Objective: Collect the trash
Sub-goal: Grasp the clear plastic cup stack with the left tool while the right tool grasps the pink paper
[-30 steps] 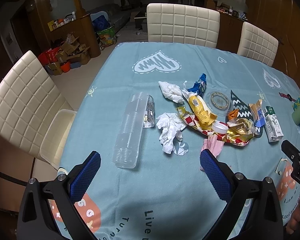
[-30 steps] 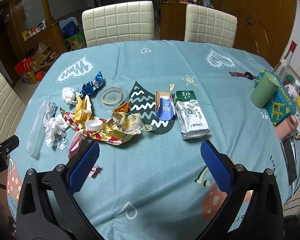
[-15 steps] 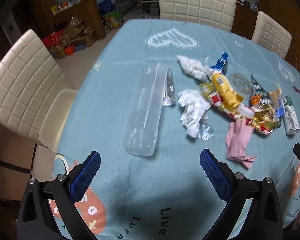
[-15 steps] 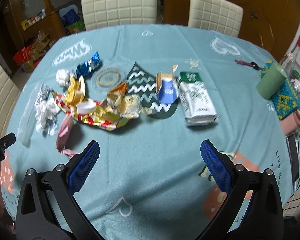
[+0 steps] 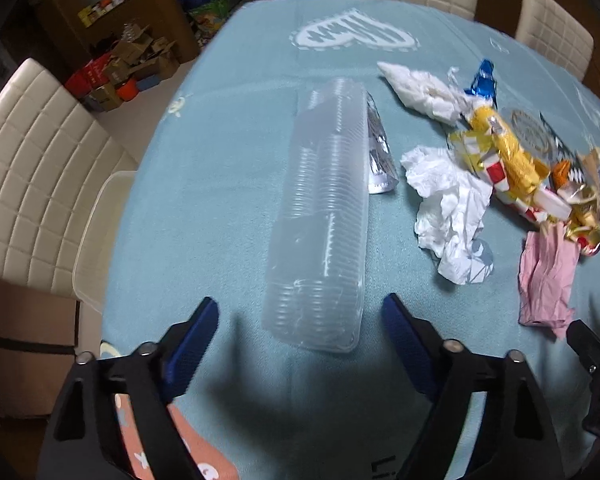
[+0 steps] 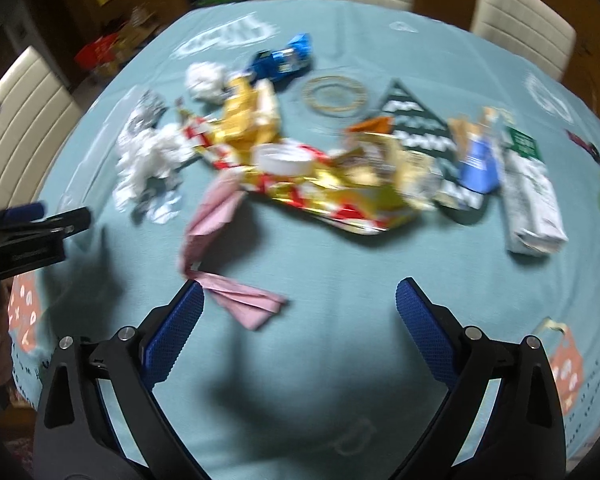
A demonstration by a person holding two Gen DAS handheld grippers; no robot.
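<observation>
On the teal tablecloth, directly ahead of the left gripper, lies a long clear plastic container, flat on its side and running away from the camera; the gripper's blue-padded fingers stand wide apart, one to each side of the container's near end, holding nothing and not touching it; a silver foil wrapper rests against the container's far right edge; just to the right sits a crumpled white tissue, and beyond it a second white wad near a blue foil wrapper; a yellow snack wrapper lies across red-and-gold packaging, with a pink paper napkin nearer the table edge; a cream chair stands beside the table with a pale plastic bin on its seat. From the right wrist view, which is blurred, the right gripper is likewise spread wide and empty, hovering above the cloth; the pink napkin's near tip lies just beside its left finger; farther off are the red-and-gold wrapper heap, a white round lid, a blue paper cup and a flattened white-and-green carton.
</observation>
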